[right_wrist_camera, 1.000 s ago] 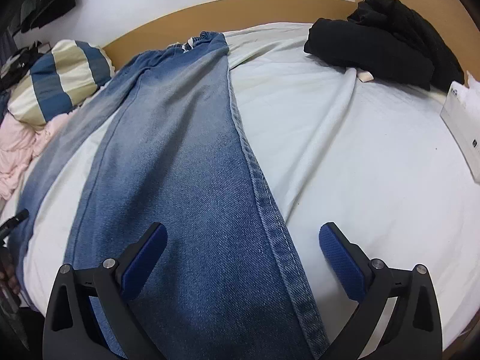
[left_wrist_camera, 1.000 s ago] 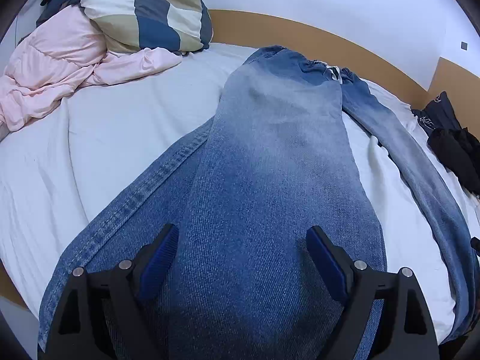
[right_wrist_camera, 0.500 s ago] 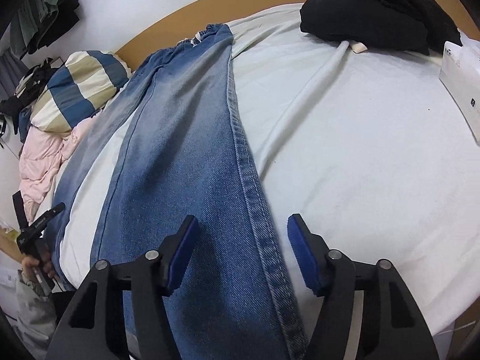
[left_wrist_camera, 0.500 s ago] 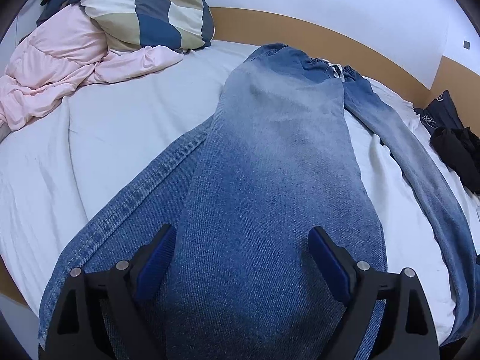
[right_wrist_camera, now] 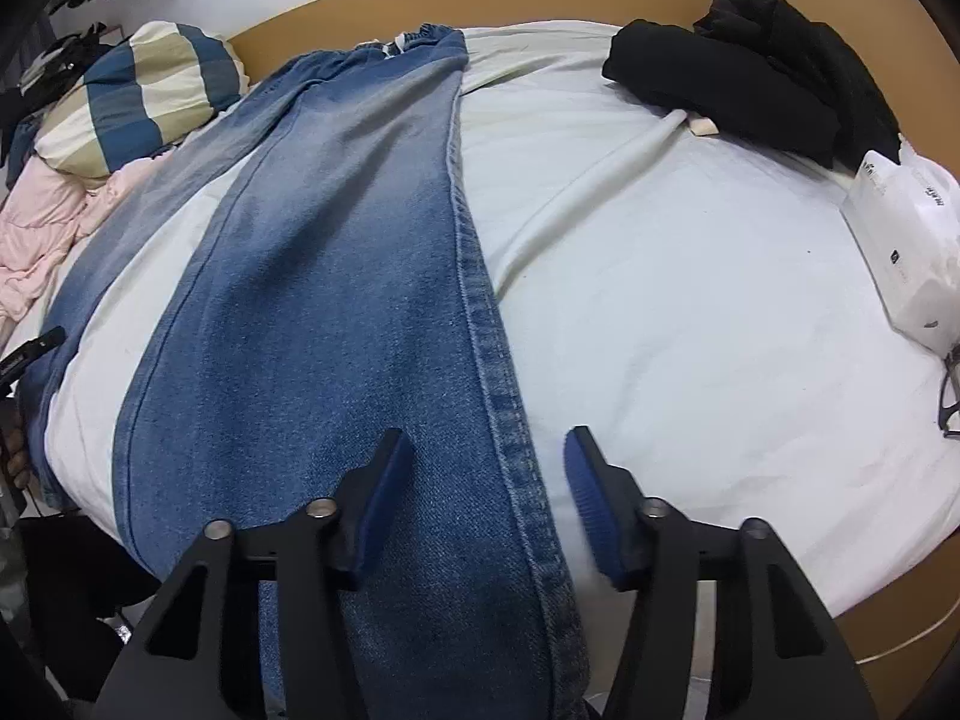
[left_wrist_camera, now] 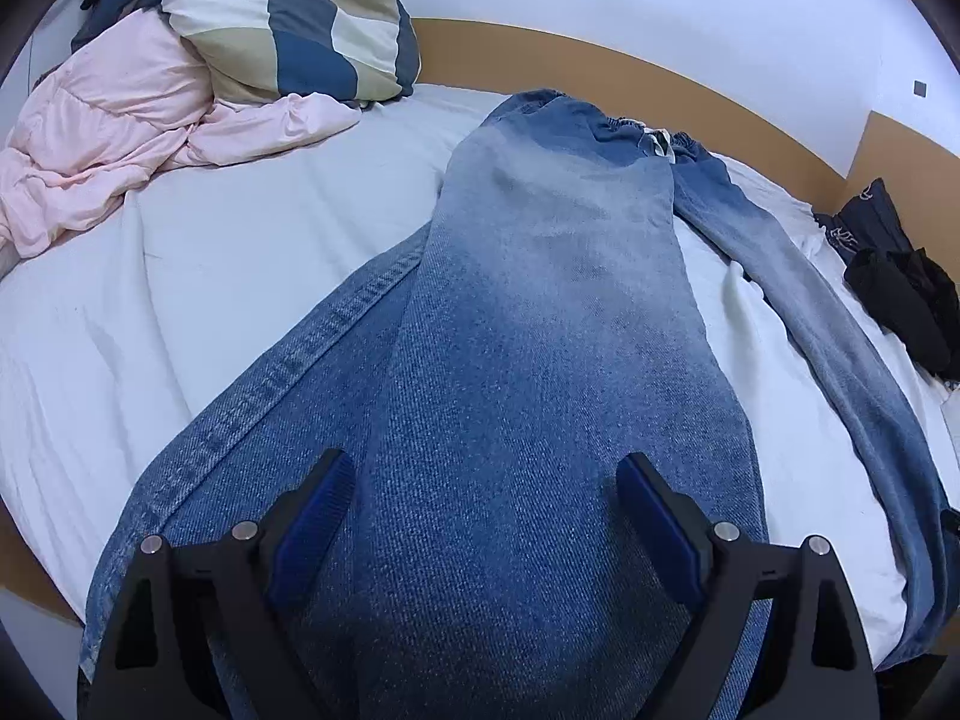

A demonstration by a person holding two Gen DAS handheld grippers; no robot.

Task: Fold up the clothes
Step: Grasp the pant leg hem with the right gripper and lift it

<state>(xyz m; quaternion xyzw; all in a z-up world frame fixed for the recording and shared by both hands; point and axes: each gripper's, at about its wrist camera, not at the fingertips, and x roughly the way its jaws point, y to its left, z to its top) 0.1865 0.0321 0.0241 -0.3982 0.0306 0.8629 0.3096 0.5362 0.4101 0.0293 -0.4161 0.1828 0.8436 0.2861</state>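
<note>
The jeans (left_wrist_camera: 558, 324) lie lengthwise on the bed (right_wrist_camera: 690, 300), legs toward both cameras. The left claw (left_wrist_camera: 483, 480) is spread wide over 1 leg; the right claw (right_wrist_camera: 487, 456), released, straddles the outer seam.

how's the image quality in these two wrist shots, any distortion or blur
Left wrist view: strong fisheye bend, headboard curves, black vignette corners, jeans weave sharp. Right wrist view: same barrel warp, bed edge bows, soft even light, no glare, tissue pack slightly washed out.

One pair of jeans (left_wrist_camera: 558, 312), one striped pillow (left_wrist_camera: 288, 24), one pink quilt (left_wrist_camera: 108, 132), two grippers (left_wrist_camera: 486, 510) (right_wrist_camera: 489, 480)
</note>
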